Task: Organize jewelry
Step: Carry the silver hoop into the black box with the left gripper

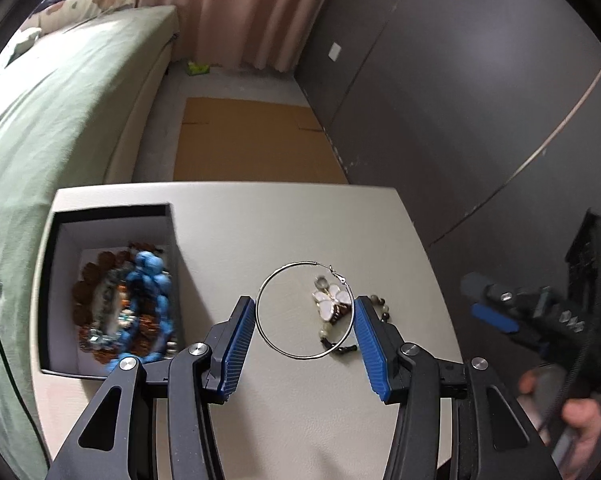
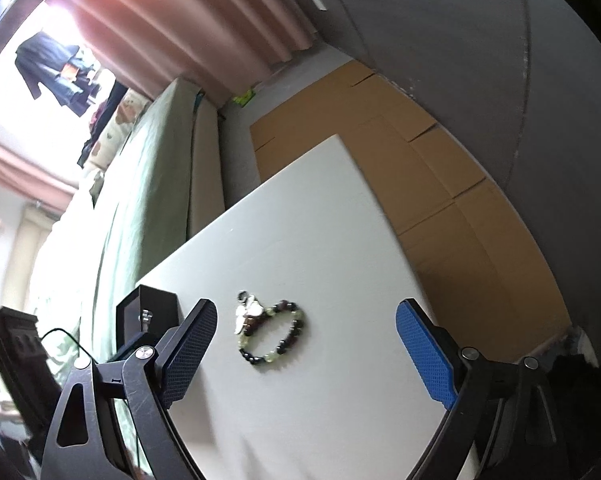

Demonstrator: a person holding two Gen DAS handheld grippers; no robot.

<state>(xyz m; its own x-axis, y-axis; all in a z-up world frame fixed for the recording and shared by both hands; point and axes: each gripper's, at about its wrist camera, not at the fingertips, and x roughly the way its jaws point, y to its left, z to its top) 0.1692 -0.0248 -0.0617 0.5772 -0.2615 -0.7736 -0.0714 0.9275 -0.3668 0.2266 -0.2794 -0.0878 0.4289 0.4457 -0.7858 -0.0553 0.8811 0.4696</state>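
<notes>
A large silver hoop earring (image 1: 278,284) lies on the white table (image 1: 292,224), over a white flower earring (image 1: 334,298) and a beaded bracelet (image 1: 380,312). My left gripper (image 1: 304,312) is open, its blue pads on either side of the hoop, just above the table. An open black box (image 1: 108,216) at the left holds blue beads (image 1: 152,280) and brown bracelets. In the right wrist view the bracelet (image 2: 296,328) and flower earring (image 2: 248,314) lie ahead of my open, empty right gripper (image 2: 304,316). The right gripper also shows in the left wrist view (image 1: 496,316), off the table's right edge.
A green-covered bed (image 1: 60,92) runs along the left of the table. Flattened cardboard (image 1: 252,140) lies on the floor beyond it. A dark wall (image 1: 460,100) stands on the right, pink curtains (image 1: 240,12) at the back.
</notes>
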